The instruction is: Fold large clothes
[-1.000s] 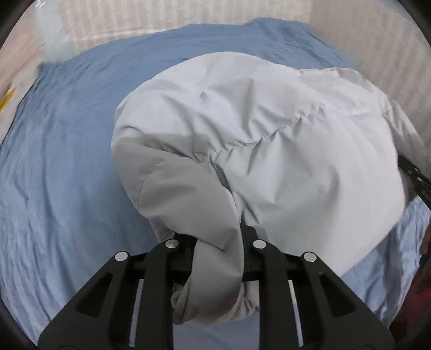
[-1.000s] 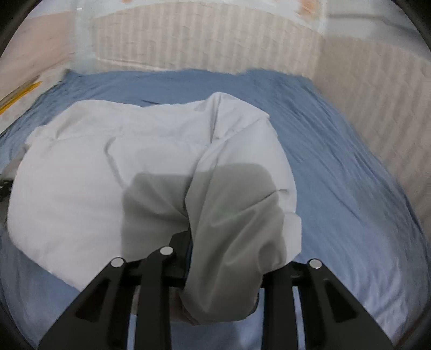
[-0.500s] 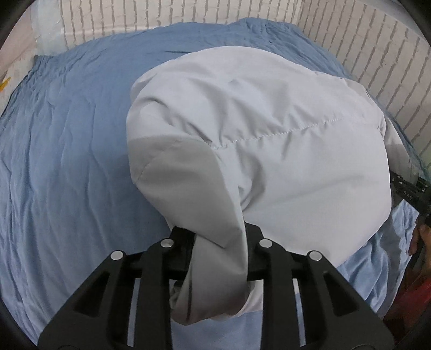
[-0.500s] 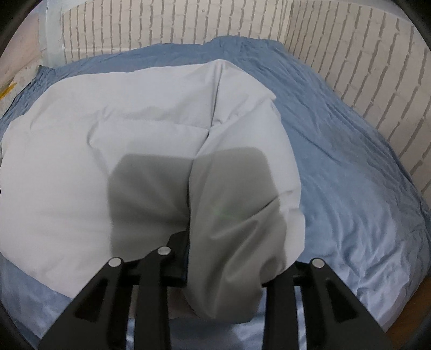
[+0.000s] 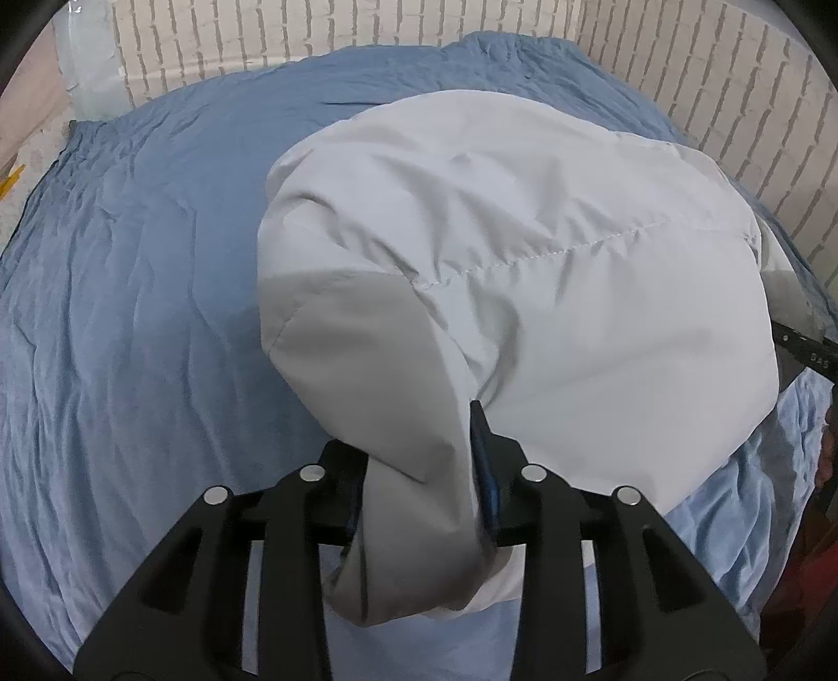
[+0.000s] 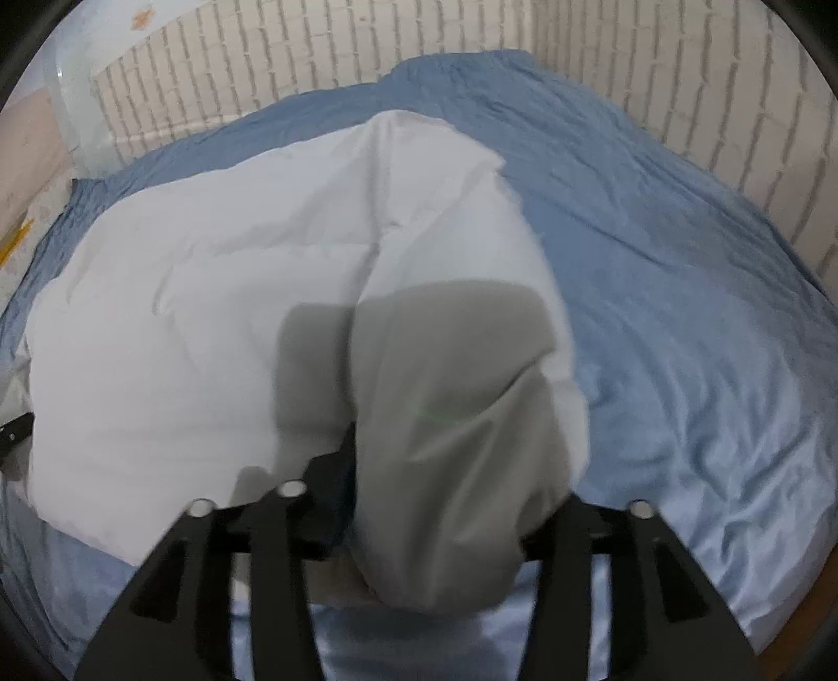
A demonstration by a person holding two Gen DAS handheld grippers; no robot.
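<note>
A large light-grey padded jacket (image 5: 524, 272) lies bunched on the blue bed sheet (image 5: 131, 314). My left gripper (image 5: 419, 471) is shut on a fold of the jacket's near left edge, which hangs down between the fingers. My right gripper (image 6: 434, 487) is shut on a thick fold of the jacket (image 6: 262, 314) at its near right edge; the cloth hides the right finger. The right gripper shows in the left wrist view (image 5: 806, 351) at the far right edge.
The blue sheet (image 6: 681, 314) covers the whole bed. A white brick wall (image 5: 314, 47) runs behind and along the right (image 6: 681, 78). The bed's front edge and floor (image 5: 817, 550) show at the lower right.
Both grippers have carried the jacket's near edge up and forward over the rest. The garment now sits further up the bed and more of the brick wall shows.
</note>
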